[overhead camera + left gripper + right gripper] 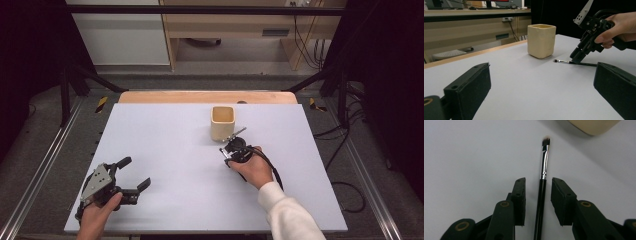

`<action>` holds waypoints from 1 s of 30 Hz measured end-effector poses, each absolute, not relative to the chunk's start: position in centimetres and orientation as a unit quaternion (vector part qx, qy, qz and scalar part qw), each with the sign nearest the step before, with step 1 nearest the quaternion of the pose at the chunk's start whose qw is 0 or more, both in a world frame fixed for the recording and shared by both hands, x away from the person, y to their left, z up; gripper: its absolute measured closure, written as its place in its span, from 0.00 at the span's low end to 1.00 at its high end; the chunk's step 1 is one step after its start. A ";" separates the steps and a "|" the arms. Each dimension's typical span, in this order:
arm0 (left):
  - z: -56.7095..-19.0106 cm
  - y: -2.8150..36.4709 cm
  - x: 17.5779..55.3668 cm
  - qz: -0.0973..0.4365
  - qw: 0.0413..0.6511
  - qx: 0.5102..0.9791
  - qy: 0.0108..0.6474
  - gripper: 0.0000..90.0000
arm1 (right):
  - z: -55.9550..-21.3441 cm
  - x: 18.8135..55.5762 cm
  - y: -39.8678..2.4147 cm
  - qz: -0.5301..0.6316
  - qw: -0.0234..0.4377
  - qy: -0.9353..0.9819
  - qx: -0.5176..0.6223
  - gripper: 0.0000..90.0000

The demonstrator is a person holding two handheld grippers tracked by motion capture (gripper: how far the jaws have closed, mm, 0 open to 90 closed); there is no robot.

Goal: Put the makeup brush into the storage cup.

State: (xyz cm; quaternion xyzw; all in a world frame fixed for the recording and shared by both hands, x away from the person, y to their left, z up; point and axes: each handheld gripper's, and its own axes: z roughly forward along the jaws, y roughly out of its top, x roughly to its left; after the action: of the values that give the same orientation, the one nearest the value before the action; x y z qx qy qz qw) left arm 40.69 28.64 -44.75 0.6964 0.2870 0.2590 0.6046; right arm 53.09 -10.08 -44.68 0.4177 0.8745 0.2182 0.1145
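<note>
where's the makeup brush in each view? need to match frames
High view: brush right of centre, under the right gripper, just in front of the cream cup.
Left gripper view: right of centre, lying flat on the table, bristles toward the cup.
Right gripper view: centre, between the open jaws, bristles up.
Shared landmark: the cream cup, top right corner there.

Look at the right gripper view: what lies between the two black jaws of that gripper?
The black handle of a small brush lies on the white table between the right gripper jaws, with a gap on each side. Its bristle tip points toward the cream cup.
</note>
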 end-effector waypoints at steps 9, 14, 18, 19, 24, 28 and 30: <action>-44.8 28.6 40.7 0.259 0.604 0.697 0.287 0.01 | -44.7 53.1 -10.1 0.216 0.105 0.873 0.425 0.78; -44.8 28.6 40.7 0.259 0.604 0.697 0.287 0.01 | -44.8 53.2 -10.1 0.211 0.104 0.873 0.427 0.79; -44.8 28.6 40.7 0.259 0.604 0.697 0.286 0.01 | -44.8 53.2 -10.2 0.210 0.099 0.871 0.432 0.81; -44.8 28.6 40.7 0.259 0.603 0.698 0.287 0.01 | -44.8 53.3 -10.2 0.209 0.098 0.871 0.433 0.81; -44.8 28.6 40.7 0.260 0.602 0.698 0.286 0.01 | -44.9 53.3 -10.2 0.207 0.095 0.869 0.438 0.83; -44.7 28.5 40.7 0.261 0.602 0.699 0.285 0.01 | -44.9 53.3 -10.1 0.205 0.095 0.870 0.438 0.83; -44.8 28.5 40.7 0.261 0.601 0.700 0.284 0.01 | -45.0 53.3 -10.2 0.204 0.097 0.871 0.436 0.84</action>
State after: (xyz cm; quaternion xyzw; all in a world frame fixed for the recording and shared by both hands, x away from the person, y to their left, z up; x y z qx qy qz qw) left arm 40.70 28.54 -44.75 0.6996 0.2844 0.2609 0.6014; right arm 53.28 -10.17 -44.97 0.4356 0.8713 0.2044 0.0965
